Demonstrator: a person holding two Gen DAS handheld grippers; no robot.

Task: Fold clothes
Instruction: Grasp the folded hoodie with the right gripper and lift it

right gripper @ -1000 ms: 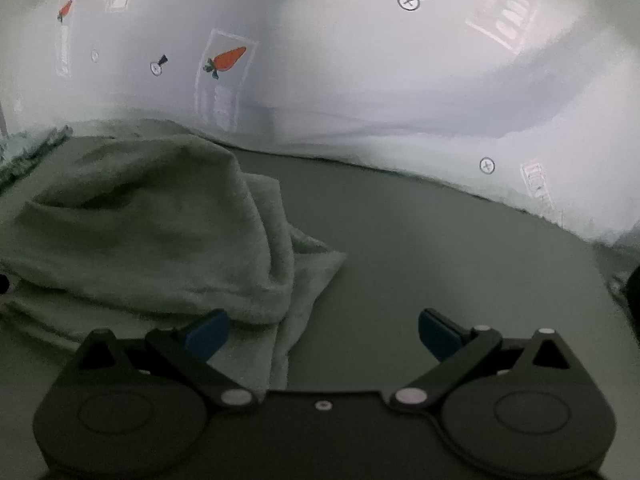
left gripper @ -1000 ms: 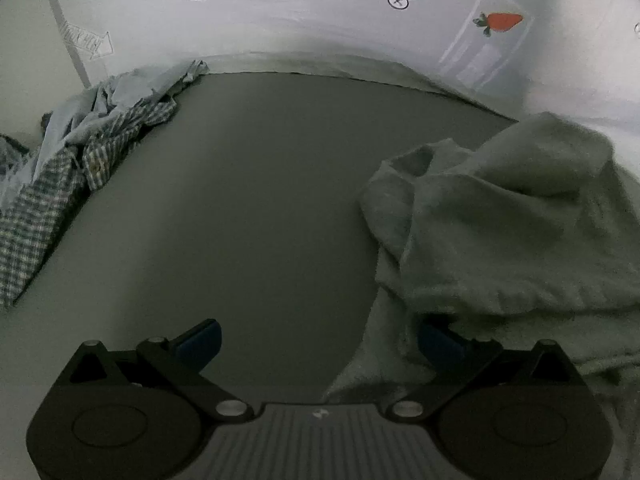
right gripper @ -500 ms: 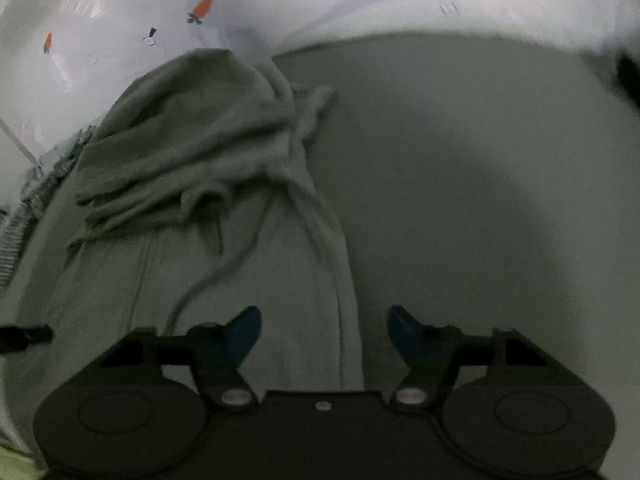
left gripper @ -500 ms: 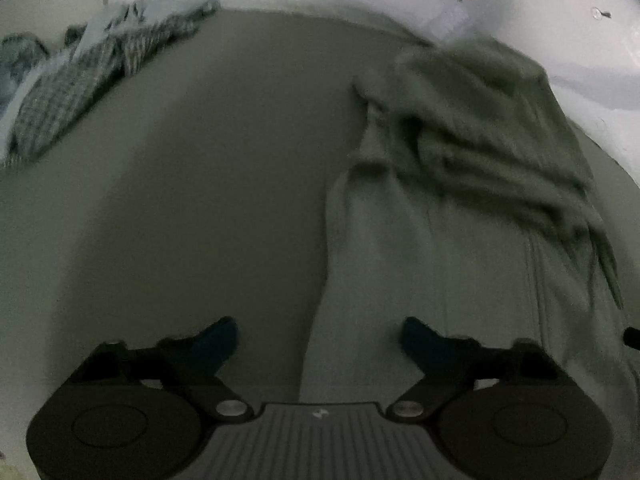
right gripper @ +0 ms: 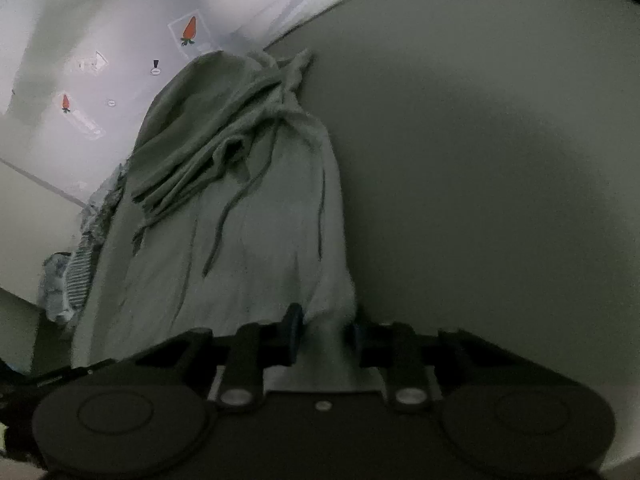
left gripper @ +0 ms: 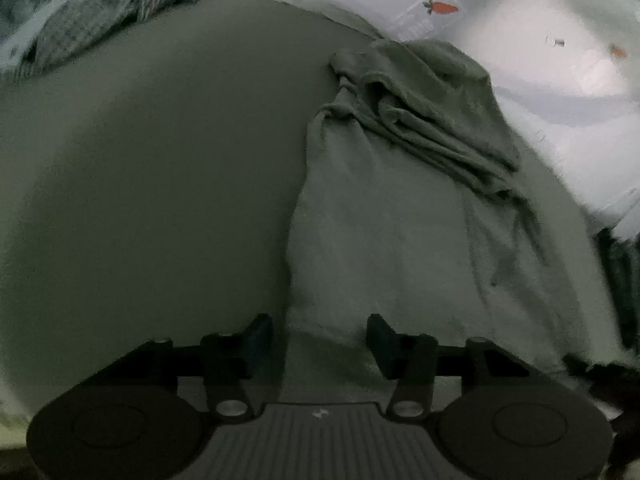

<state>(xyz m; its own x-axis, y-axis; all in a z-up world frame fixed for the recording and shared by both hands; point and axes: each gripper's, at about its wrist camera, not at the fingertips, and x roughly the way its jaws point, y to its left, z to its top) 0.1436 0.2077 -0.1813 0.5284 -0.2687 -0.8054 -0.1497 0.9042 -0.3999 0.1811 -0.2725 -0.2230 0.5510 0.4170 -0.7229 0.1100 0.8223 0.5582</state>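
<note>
Left gripper [left gripper: 320,338] parted around grey garment [left gripper: 400,240] edge, dark table [left gripper: 160,180]

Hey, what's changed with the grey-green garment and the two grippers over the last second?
The grey-green fleece garment went from a crumpled heap to being drawn out lengthwise, its near part flat and its far end bunched. The right gripper closed from wide open onto the near hem. The left gripper narrowed around the hem's other corner, with a gap left between its fingers. The checked cloth pile stayed put.

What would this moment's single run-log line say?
left tongs: part-open around grey hoodie hem | right tongs: shut on hem corner | hood end bunched by wall | step: flattening
</note>
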